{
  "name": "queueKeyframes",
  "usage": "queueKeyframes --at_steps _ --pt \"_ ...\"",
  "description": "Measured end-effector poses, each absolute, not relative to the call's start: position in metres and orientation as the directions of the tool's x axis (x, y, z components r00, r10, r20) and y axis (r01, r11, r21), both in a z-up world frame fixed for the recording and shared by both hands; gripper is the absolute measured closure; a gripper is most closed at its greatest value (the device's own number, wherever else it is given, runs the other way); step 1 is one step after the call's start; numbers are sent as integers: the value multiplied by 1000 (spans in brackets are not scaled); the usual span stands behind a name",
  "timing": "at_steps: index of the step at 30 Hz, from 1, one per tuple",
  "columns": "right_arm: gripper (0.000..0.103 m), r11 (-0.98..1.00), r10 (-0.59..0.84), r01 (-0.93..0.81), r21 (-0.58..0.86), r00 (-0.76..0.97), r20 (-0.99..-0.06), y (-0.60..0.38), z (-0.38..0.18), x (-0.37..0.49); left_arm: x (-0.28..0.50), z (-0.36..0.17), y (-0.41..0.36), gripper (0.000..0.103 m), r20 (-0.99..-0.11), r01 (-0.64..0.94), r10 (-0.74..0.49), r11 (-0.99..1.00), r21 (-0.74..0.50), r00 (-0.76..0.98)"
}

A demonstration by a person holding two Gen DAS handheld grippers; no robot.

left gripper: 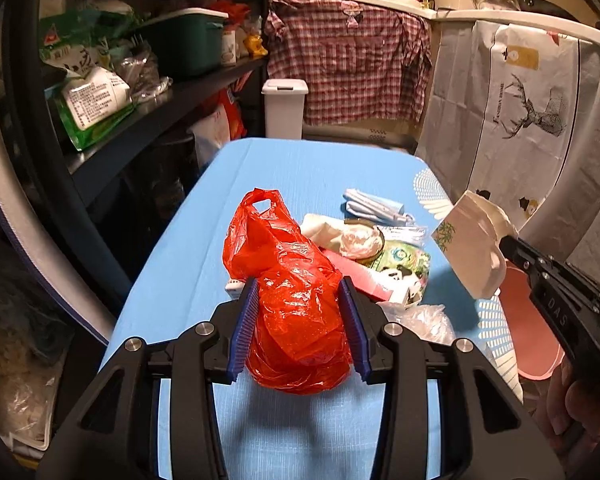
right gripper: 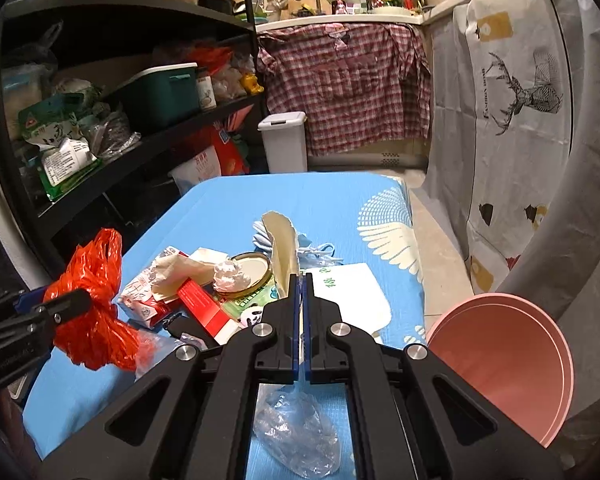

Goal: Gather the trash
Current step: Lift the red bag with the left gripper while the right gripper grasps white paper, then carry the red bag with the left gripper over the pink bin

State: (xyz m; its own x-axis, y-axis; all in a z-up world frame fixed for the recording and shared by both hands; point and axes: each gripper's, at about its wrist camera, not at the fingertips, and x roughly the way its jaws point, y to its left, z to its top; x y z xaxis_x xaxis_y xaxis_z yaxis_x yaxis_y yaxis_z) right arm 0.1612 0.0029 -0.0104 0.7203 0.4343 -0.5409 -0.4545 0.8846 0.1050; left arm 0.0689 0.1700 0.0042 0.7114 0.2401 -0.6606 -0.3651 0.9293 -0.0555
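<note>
The left gripper (left gripper: 302, 312) clamps a crumpled red plastic bag (left gripper: 296, 292) between its blue pads, jaws partly open around the bulk, the bag lifted above the blue-covered table (left gripper: 300, 168). The right gripper (right gripper: 302, 280) has its jaws pressed together on a flat cream paper packet (right gripper: 282, 246) printed with green leaves, held upright over the pile. On the table lie one jar lid (right gripper: 256, 268), one red-and-white carton (right gripper: 208, 308) and one clear plastic bag (right gripper: 296, 436). A pink bin (right gripper: 504, 364) stands beside the table.
</note>
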Motion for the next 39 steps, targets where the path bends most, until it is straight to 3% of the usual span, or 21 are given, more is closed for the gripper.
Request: queueKeyframes --at_steps 20,39 --pt "102 859 491 -496 124 732 -472 -21 32 131 52 36 167 63 -593 -373 252 924 -87 765" --pt "102 857 482 -511 61 756 -443 -63 60 132 63 44 145 63 -582 -315 199 943 -105 789"
